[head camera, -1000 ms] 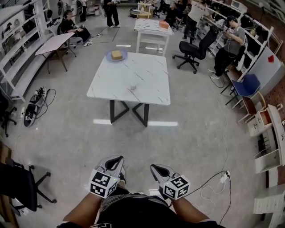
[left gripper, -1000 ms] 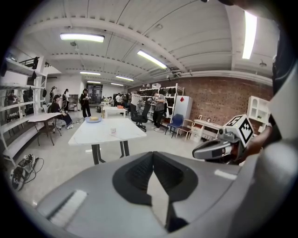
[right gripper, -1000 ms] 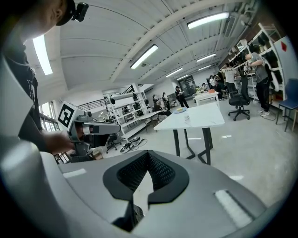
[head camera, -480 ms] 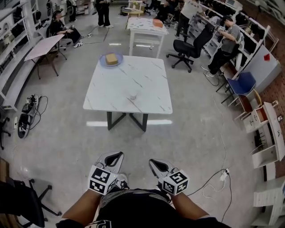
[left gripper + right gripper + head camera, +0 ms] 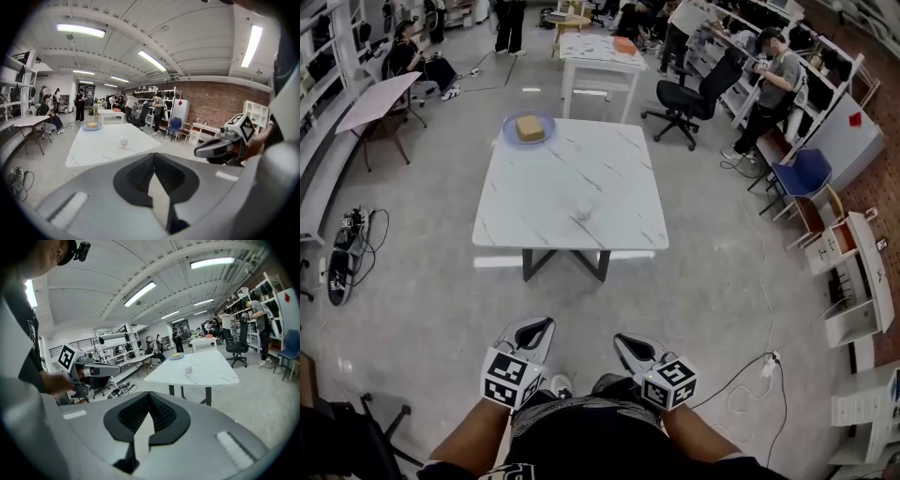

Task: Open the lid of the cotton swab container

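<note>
The marble table sits nearer than a second ago. The small cotton swab container stands near its middle, well ahead of the left gripper and right gripper, whose jaws are closed on nothing.

Floor: pale grey, glossy, with a white cable trailing near right.
Centre table: white marble-pattern top, black crossed legs.
Far table: white, smaller, beyond the centre table.
Far-left table: pale pink top.
Seating: black office chair far right; blue chair right.
Right side: white shelving units.
Far wall: red brick.
Ceiling: white, with strip lights lit.
</note>
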`<state>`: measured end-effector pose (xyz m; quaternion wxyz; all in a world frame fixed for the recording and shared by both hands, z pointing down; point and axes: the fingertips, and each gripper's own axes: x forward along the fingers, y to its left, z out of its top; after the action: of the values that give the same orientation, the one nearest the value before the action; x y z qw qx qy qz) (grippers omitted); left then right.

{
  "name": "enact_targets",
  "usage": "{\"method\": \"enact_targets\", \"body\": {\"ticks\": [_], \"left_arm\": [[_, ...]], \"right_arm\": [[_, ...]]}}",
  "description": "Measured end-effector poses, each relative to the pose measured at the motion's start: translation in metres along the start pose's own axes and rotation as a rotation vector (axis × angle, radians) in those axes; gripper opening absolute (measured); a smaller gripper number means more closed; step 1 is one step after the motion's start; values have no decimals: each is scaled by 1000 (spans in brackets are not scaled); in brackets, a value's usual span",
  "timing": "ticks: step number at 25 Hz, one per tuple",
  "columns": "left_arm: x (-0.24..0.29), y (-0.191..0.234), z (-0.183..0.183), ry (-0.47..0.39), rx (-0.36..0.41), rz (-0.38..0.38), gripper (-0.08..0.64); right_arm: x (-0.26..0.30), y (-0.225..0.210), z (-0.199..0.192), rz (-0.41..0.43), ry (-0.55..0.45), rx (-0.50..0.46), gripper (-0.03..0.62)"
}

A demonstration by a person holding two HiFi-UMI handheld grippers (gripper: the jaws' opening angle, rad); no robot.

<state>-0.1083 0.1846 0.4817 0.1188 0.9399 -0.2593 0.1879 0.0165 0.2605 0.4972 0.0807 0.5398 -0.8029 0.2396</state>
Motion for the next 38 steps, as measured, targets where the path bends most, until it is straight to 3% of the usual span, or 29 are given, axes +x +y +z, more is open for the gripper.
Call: {"method": "enact_targets", "body": {"ticks": [8, 16, 26, 38], "left_arm": [[22, 15, -4, 36, -18, -23, 58], [63, 51, 8, 44, -46, 16, 58], [146, 100, 69, 29, -50, 56, 58], [227, 127, 131, 14, -31, 114, 58]], "right_arm": [[24, -16, 6, -3, 12, 36, 0], [71, -56, 34, 31, 5, 36, 0], [131, -131, 97, 87, 6, 2, 0], [173, -213, 150, 159, 27, -21, 0]]}}
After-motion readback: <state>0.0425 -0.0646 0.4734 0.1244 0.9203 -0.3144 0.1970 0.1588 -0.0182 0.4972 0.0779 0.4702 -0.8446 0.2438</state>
